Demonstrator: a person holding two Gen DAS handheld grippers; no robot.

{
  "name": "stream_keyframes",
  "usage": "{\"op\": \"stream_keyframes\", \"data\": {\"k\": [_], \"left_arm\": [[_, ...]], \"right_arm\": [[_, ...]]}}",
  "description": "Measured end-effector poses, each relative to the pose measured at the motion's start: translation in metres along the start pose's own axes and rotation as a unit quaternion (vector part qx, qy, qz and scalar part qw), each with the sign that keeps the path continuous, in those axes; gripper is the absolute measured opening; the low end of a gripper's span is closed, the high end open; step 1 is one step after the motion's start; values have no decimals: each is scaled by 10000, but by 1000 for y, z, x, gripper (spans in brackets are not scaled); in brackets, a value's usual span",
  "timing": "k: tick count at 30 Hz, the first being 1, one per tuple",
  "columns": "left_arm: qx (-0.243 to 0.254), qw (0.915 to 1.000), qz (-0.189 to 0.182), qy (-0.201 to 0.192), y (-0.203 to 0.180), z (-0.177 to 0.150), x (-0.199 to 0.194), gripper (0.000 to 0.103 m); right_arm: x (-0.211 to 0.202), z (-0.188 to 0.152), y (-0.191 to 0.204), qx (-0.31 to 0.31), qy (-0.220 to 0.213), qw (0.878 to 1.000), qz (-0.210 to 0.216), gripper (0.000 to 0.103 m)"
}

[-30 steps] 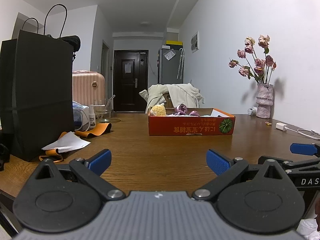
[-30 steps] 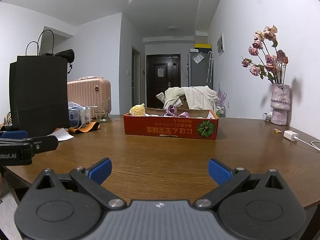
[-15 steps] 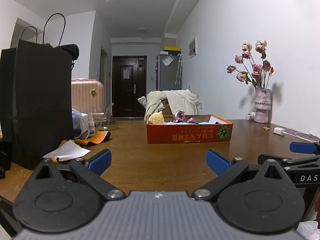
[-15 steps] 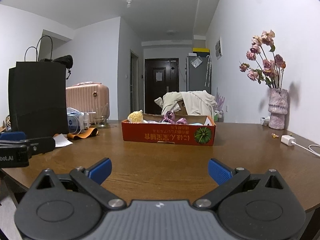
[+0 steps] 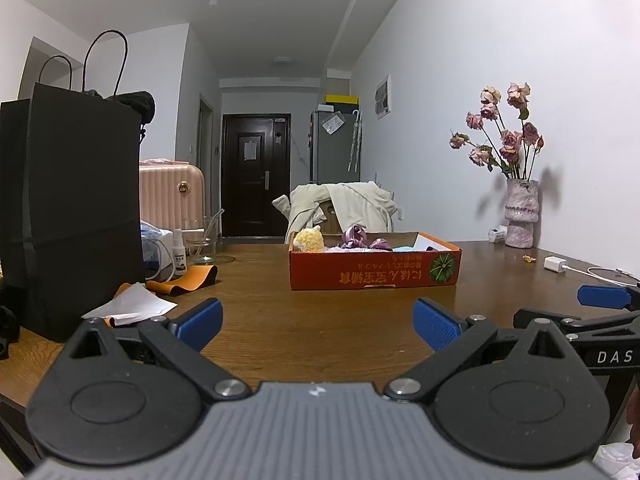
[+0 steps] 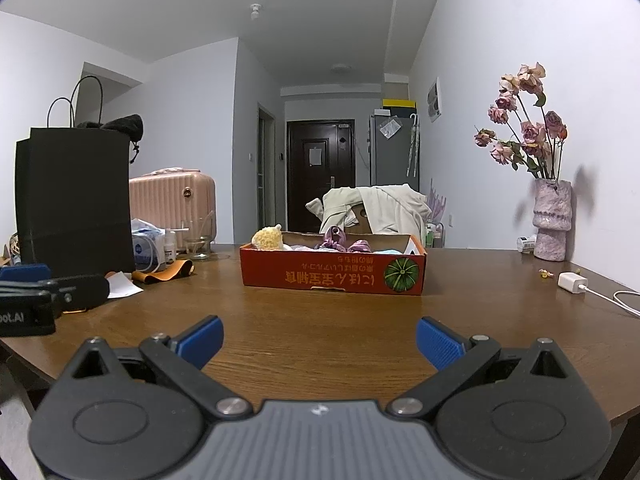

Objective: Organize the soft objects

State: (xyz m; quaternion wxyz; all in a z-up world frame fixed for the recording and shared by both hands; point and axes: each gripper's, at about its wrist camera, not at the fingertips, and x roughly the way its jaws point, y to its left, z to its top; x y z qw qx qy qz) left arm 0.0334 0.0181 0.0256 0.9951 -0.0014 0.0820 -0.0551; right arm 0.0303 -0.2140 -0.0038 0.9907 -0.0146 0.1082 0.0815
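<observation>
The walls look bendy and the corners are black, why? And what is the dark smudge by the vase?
Both views: a fisheye lens curves straight lines and blacks out the corners. Right wrist view: the smudges beside the vase are the flowers' shadows on the wall.

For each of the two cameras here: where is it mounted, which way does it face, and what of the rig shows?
Left wrist: sits on the left gripper, facing along the wooden table toward the orange cardboard box; its open blue-padded fingers show, and the right gripper at the right edge.
Right wrist: sits on the right gripper, facing the same way; the left gripper shows at the left edge.
Shared: box, black paper bag, flower vase.
</observation>
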Motion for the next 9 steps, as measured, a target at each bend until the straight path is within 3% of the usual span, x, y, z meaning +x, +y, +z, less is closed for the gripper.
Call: {"op": "stream_keyframes", "data": {"k": [9], "left_arm": [[6,9999,18,-133,-1,3,-4,103]], "right_arm": [[-8,2,0,-3,-114,9999,-34,103]]}}
